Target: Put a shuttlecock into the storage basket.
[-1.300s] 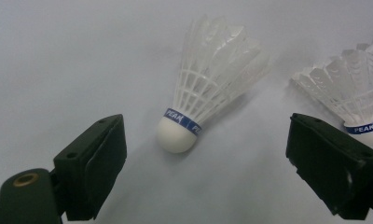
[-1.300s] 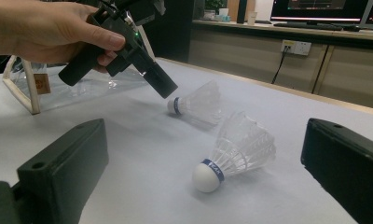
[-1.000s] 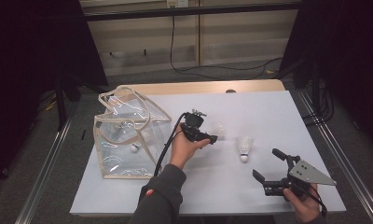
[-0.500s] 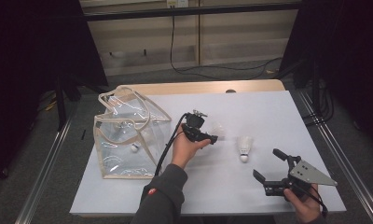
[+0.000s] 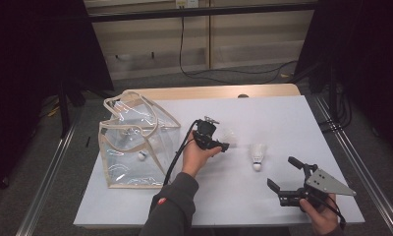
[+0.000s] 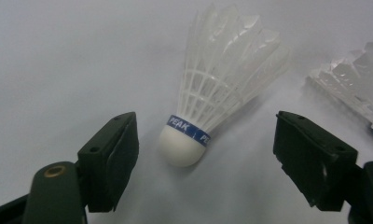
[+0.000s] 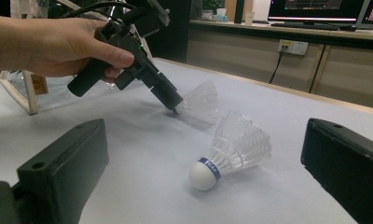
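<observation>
1. Shuttlecock (image 6: 208, 107), a white feathered one with a blue band reading "PEAK" above its cork, lies on its side on the white tabletop (image 5: 283, 118), cork toward the left gripper's camera in the left gripper view and feathers fanning away.
2. The left gripper (image 5: 223, 146) points down at this shuttlecock near the middle of the tabletop. Its fingers (image 6: 111, 158) stand on either side of the cork with clear gaps, not touching it; they have just been closing in, yet are released for now.
3. In the right gripper view the left gripper's tip meets the tabletop right at the shuttlecock's feathers.
4. A second shuttlecock (image 5: 257, 153) lies just to the right of the first in the high view, cork toward the person, apart from both grippers. Its feather edge shows at the right side of the left gripper view.
5. The right gripper (image 5: 283, 179) rests low at the near right corner of the tabletop, held in a hand (image 5: 320, 216). Its fingers (image 7: 63, 172) are spread wide and grasp nothing; the second shuttlecock lies ahead of them.
6. A clear plastic tote bag (image 5: 130, 142) with beige trim stands at the left of the tabletop, with a small white object inside.
</observation>
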Tool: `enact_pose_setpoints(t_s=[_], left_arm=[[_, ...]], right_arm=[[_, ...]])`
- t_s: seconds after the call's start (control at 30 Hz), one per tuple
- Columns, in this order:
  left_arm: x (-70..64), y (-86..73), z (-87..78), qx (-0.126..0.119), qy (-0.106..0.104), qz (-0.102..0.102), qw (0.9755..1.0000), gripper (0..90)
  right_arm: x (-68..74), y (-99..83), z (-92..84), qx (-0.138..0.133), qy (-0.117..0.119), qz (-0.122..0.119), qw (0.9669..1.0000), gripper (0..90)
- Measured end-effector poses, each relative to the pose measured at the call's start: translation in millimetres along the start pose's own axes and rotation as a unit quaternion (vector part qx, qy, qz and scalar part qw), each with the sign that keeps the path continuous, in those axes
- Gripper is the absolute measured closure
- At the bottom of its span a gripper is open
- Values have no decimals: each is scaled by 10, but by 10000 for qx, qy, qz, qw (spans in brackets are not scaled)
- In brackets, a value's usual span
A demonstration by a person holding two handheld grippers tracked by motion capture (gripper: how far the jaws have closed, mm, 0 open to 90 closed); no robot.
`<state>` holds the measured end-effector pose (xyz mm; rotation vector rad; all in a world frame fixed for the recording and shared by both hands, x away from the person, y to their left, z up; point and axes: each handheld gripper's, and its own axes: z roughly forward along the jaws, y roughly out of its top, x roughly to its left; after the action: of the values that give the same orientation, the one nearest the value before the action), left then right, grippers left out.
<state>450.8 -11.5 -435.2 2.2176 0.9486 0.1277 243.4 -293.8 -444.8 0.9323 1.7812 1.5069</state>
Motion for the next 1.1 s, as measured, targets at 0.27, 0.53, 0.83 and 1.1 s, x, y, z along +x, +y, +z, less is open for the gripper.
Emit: enact_pose_setpoints(t_s=[0.27,0.53,0.83,1.1], left_arm=[[9,-7,26,18,28,183,9998,358],[27,-16,76,45,123,281,9995,451],[59,-29,120,74,31,268,9996,554],[78,-24,92,159,25,68,9998,644]], right_arm=[[4,-6,1,13,3,-8,10000,4],[-3,-11,0,14,-2,2,10000,4],[-7,-18,5,30,13,-1,10000,5],[-11,-17,6,22,8,15,10000,5]])
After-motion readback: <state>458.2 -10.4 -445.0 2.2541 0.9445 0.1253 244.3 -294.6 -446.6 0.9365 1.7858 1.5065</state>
